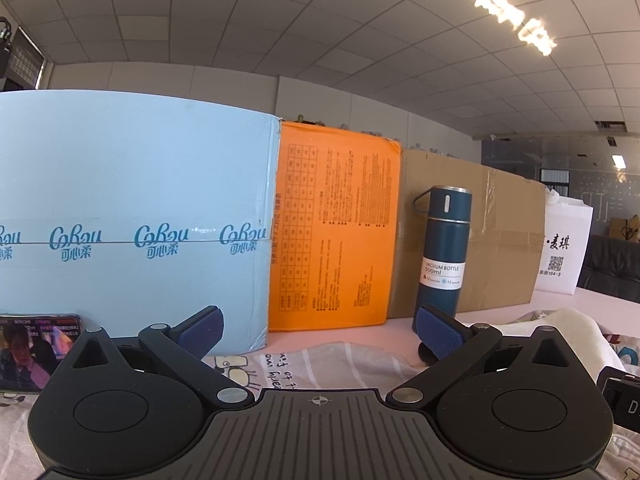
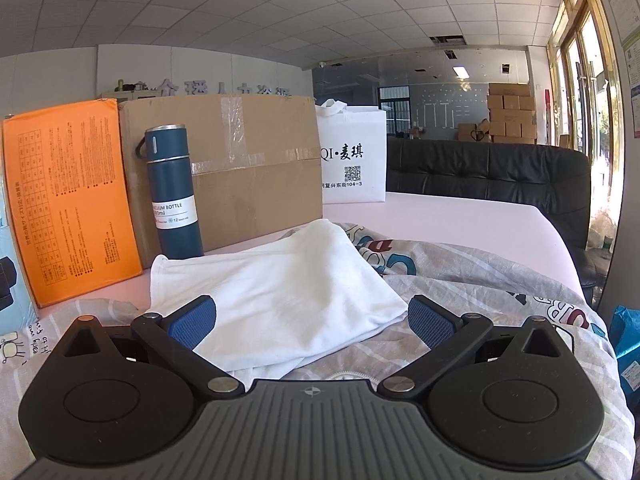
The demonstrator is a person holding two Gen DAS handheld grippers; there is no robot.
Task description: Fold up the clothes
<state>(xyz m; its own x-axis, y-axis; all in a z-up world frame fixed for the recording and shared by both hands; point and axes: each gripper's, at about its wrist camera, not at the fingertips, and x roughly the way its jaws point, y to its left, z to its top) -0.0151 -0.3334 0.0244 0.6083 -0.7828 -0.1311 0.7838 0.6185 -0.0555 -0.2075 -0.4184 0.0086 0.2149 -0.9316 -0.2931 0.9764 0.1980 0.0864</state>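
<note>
White cotton, soft and light, will sag and slide when lifted, so I judge the corners or the near hem are the best places to take hold. From the left wrist, the left gripper [image 1: 318, 334] has its fingers spread wide and empty over a printed sheet [image 1: 340, 360], pointing level toward a blue bottle [image 1: 440, 252]. From the right wrist, the right gripper [image 2: 312, 322] is also spread, held low (almost flat), with the white shirt [image 2: 276, 292] lying loosely folded just ahead between its fingers.
</note>
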